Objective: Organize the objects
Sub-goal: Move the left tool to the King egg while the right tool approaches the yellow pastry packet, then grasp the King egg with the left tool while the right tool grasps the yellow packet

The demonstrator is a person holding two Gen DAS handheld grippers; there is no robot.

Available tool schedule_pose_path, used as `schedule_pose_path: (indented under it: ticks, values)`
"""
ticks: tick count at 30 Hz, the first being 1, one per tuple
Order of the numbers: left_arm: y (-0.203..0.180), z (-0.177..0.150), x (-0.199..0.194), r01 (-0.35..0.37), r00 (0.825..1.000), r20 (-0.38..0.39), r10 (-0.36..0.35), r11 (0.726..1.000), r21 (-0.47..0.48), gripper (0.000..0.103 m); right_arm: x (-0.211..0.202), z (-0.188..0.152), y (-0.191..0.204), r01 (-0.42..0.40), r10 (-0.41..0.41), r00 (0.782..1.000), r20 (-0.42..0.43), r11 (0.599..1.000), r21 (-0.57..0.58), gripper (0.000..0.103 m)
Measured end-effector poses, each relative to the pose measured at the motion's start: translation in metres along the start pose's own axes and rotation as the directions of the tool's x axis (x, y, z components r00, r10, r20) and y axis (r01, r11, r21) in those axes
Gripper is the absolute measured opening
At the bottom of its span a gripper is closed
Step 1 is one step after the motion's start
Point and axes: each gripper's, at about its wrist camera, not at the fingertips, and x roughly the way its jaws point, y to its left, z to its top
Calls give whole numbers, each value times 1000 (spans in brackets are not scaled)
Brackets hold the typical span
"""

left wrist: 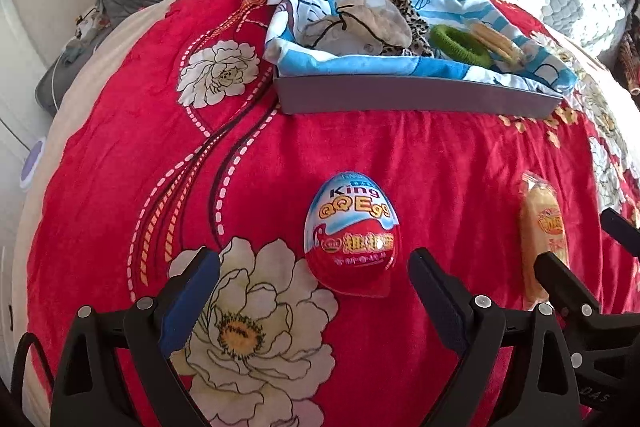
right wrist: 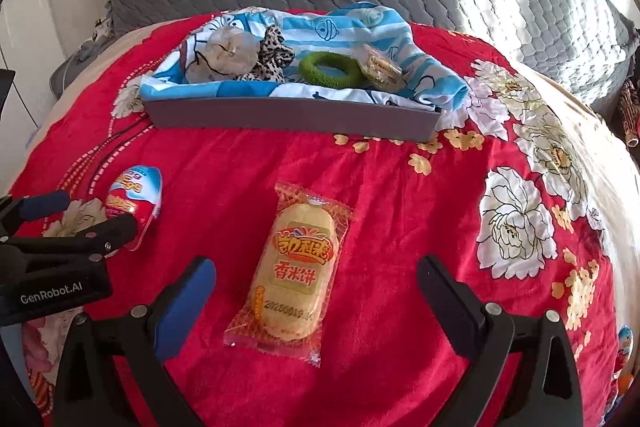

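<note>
Red flowered blanket (left wrist: pixel 460 163) holds a toy egg (left wrist: pixel 351 233) between my left gripper's (left wrist: pixel 314 277) spread fingers and a rice cracker packet (right wrist: pixel 294 273) before my wide-open right gripper (right wrist: pixel 316 287). On soft bedding, the rounded egg could roll away from a squeeze.

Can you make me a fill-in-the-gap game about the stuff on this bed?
1. The egg lies in front of the open ____ gripper.
2. The hair tie in the grey box is ____.
3. The rice cracker packet lies on a ____ flowered blanket, before the open right gripper.

Missing words: left; green; red
</note>
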Motion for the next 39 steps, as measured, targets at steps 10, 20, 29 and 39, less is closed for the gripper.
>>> schedule_pose_path:
  ticks: [10, 20, 29, 39]
  values:
    - [-1, 2, 12, -4, 1000, -6, 4, 1000, -11, 95, 18, 2, -5, 19, -18, 999, -34, 999, 31, 101]
    - [-3, 6, 23, 14, 1000, -11, -14, 1000, 2, 95, 30, 3, -6, 56, -54, 997, -56, 998, 37, 101]
    - [2, 6, 25, 70, 997, -16, -70, 997, -23, 76, 40, 6, -2, 51, -49, 995, -88, 999, 13, 65]
    - [1, 2, 27, 101, 994, -40, -102, 994, -30, 50, 39, 7, 7, -13, 11, 995, -95, 1000, -20, 39]
